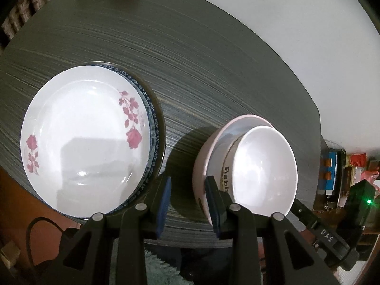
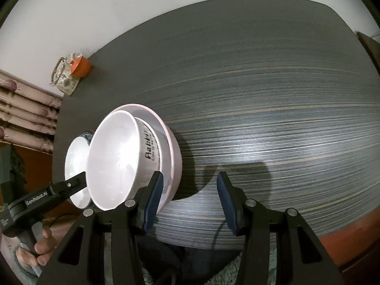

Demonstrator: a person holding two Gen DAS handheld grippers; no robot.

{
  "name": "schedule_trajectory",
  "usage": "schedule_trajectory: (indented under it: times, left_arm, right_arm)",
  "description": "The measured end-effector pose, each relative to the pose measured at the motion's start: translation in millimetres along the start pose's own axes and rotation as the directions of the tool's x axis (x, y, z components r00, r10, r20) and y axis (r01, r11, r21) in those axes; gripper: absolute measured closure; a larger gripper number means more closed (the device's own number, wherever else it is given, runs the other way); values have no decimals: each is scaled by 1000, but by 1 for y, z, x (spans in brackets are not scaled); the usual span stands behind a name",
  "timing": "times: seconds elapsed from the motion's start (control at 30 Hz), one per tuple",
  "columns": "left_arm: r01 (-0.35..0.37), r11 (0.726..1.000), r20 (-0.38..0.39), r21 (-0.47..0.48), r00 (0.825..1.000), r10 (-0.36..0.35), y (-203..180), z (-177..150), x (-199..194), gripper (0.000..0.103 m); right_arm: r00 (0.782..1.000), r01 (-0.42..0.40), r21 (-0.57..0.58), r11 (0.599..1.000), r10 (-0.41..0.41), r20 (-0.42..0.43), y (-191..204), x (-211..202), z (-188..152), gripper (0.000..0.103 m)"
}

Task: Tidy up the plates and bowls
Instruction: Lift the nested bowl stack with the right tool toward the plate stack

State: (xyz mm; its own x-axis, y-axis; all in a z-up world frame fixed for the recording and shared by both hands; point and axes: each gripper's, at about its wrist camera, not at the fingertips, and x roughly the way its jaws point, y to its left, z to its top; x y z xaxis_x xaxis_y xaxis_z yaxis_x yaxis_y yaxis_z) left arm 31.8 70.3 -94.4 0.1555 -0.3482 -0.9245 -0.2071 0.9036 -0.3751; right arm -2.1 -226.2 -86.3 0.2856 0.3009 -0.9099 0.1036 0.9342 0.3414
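A white plate with pink roses (image 1: 83, 142) lies on a blue-rimmed plate (image 1: 152, 128) at the near left of the dark table (image 1: 213, 59). To its right a white bowl lettered "Rabbit" (image 1: 266, 171) sits nested in a larger pale pink bowl (image 1: 201, 166). My left gripper (image 1: 188, 204) is open and empty, in the gap between plates and bowls. In the right wrist view the nested white bowl (image 2: 111, 163) and pink bowl (image 2: 173, 156) stand left of my right gripper (image 2: 190, 201), which is open and empty over the table's near edge. The plates (image 2: 77, 166) show behind the bowls.
A floral teapot (image 2: 63, 77) and an orange pot (image 2: 80, 66) stand at the table's far left corner. The right handset (image 1: 332, 237) shows at the table's near right edge. A cluttered shelf (image 1: 337, 175) stands beyond the table's right edge. Bare striped tabletop (image 2: 273, 118) stretches right of the bowls.
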Motion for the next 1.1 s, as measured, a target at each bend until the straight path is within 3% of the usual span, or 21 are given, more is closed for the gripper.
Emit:
schedule_trajectory:
  times: [0.57, 0.73, 1.1]
  left_arm:
    - [-26, 999, -24, 23, 999, 27, -10, 4, 29, 73]
    - [-17, 999, -37, 38, 999, 18, -15, 4, 35, 86]
    - [-39, 996, -19, 80, 999, 41, -30, 3, 38, 96]
  right_arm:
    - [998, 42, -17, 999, -43, -36, 5, 23, 4, 63]
    - [998, 46, -18, 999, -46, -38, 4, 25, 9, 67]
    - [998, 29, 7, 1000, -29, -60, 2, 30, 12, 69]
